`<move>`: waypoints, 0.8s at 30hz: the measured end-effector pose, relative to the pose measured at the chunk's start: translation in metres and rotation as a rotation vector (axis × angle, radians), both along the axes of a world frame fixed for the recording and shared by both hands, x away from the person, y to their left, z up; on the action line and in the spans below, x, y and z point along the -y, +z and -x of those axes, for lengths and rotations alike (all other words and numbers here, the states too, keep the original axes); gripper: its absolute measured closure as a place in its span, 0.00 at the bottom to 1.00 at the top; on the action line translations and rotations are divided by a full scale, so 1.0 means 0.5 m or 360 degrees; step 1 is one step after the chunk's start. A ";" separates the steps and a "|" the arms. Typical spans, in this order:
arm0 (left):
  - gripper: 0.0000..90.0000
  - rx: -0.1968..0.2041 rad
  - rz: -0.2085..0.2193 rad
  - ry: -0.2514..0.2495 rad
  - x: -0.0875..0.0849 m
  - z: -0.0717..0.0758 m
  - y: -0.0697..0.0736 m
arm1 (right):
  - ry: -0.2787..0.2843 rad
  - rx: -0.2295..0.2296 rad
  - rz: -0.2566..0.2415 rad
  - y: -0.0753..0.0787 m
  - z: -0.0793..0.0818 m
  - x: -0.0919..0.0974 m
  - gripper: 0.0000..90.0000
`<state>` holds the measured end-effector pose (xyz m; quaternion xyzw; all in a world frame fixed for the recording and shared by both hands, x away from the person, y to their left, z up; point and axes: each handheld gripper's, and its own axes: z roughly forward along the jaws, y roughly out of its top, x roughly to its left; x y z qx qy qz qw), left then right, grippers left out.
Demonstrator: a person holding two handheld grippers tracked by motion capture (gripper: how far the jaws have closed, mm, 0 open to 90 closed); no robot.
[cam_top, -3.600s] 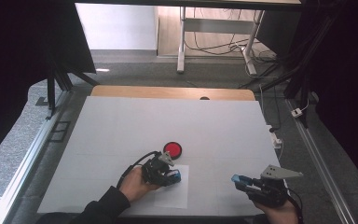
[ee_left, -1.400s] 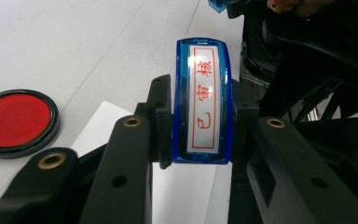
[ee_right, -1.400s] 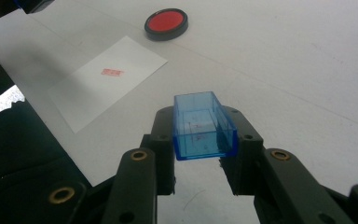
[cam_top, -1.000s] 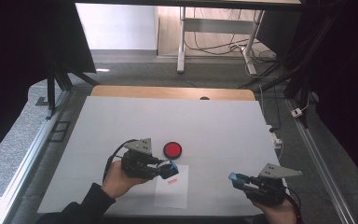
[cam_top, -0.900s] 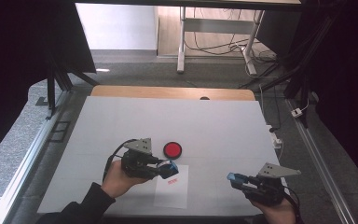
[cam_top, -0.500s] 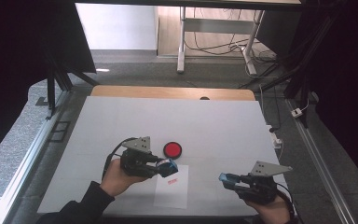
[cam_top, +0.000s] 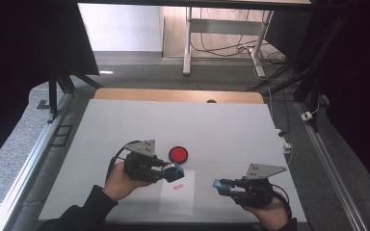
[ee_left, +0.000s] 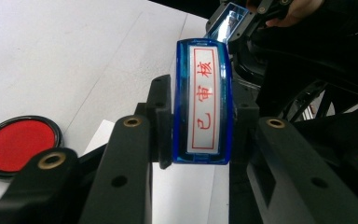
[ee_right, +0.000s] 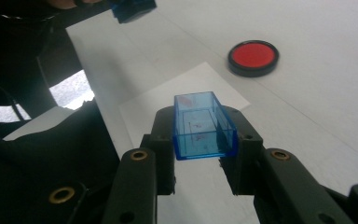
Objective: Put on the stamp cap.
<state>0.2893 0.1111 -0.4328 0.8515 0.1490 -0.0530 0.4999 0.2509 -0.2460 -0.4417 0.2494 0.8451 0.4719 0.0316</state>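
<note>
1. two hand-held grippers face each other over a white table [cam_top: 125, 125]: the left gripper [cam_top: 176, 172] pinches a blue stamp [ee_left: 203, 100] between its jaws, the right gripper [cam_top: 220, 184] pinches the stamp's clear blue cap [ee_right: 203, 125].
2. stamp and cap hang apart above a sheet of paper [cam_top: 178, 192] that carries a small red print [cam_top: 178, 187]; a round red ink pad [cam_top: 178, 154] lies just beyond the left gripper.
3. step in hand, as it looks: putting the cap on the stamp. to do it well, the cap's open mouth should be squared to the stamp's end, the two long sides lined up, then slid on straight without tilting; both grips should stay firm so neither piece twists.
4. left hand [cam_top: 120, 180] rests low near the table, its gripper pointing level toward the right, stamp label up.
5. right hand [cam_top: 265, 214] sits at the near table edge, its gripper pointing level toward the left, the grey plate [cam_top: 262, 170] on top.
</note>
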 end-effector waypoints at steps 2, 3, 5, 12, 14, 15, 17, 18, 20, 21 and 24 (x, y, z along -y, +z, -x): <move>0.76 0.0006 0.0000 -0.0011 0.000 0.000 0.001 | 0.0034 -0.0004 0.0003 0.000 -0.002 -0.011 0.76; 0.76 0.0011 0.0000 -0.0014 0.000 0.000 0.001 | 0.0054 -0.0007 -0.0005 -0.001 -0.003 -0.017 0.76; 0.76 0.0021 0.0006 -0.0022 0.000 0.001 0.003 | 0.0091 0.0000 -0.0005 -0.001 -0.006 -0.028 0.76; 0.76 0.0037 0.0030 -0.0054 -0.004 0.001 0.010 | 0.0232 -0.0021 -0.0042 -0.007 -0.019 -0.065 0.76; 0.76 0.0038 0.0039 -0.0069 -0.004 0.000 0.011 | 0.0271 -0.0032 -0.0059 -0.007 -0.023 -0.077 0.76; 0.76 0.0040 0.0039 -0.0077 -0.005 0.001 0.012 | 0.0288 -0.0043 -0.0072 -0.007 -0.025 -0.083 0.76; 0.76 0.0047 0.0040 -0.0090 -0.004 0.001 0.014 | 0.0321 -0.0052 -0.0079 -0.008 -0.028 -0.096 0.76; 0.76 0.0050 0.0040 -0.0098 -0.004 0.001 0.014 | 0.0339 -0.0053 -0.0079 -0.009 -0.030 -0.103 0.76; 0.76 0.0059 0.0041 -0.0112 -0.003 0.002 0.016 | 0.0364 -0.0060 -0.0082 -0.010 -0.033 -0.117 0.76; 0.76 0.0064 0.0042 -0.0125 -0.002 0.003 0.016 | 0.0383 -0.0064 -0.0086 -0.011 -0.034 -0.124 0.76; 0.76 0.0072 0.0049 -0.0147 -0.001 0.004 0.018 | 0.0420 -0.0067 -0.0090 -0.013 -0.038 -0.143 0.76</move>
